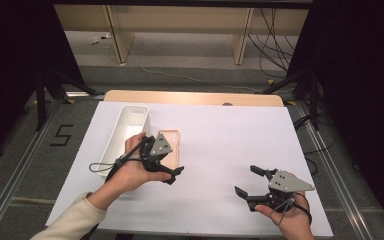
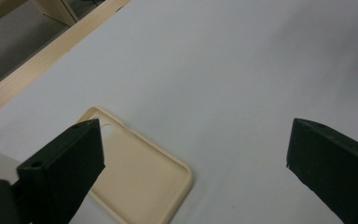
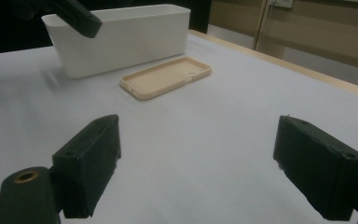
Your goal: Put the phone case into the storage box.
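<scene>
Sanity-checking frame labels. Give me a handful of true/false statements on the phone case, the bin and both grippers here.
1. The left gripper is shut on the phone case. False: its jaws stand wide open above the case and hold nothing.
2. The phone case lies flat on the white table cover, beside the white bin. True.
3. The phone case is inside the white bin. False: it lies outside it, on the cover.
4. The right gripper is open and holds nothing. True.
5. The right gripper hovers over the bin. False: it is at the near right of the table, apart from the bin and the case.
</scene>
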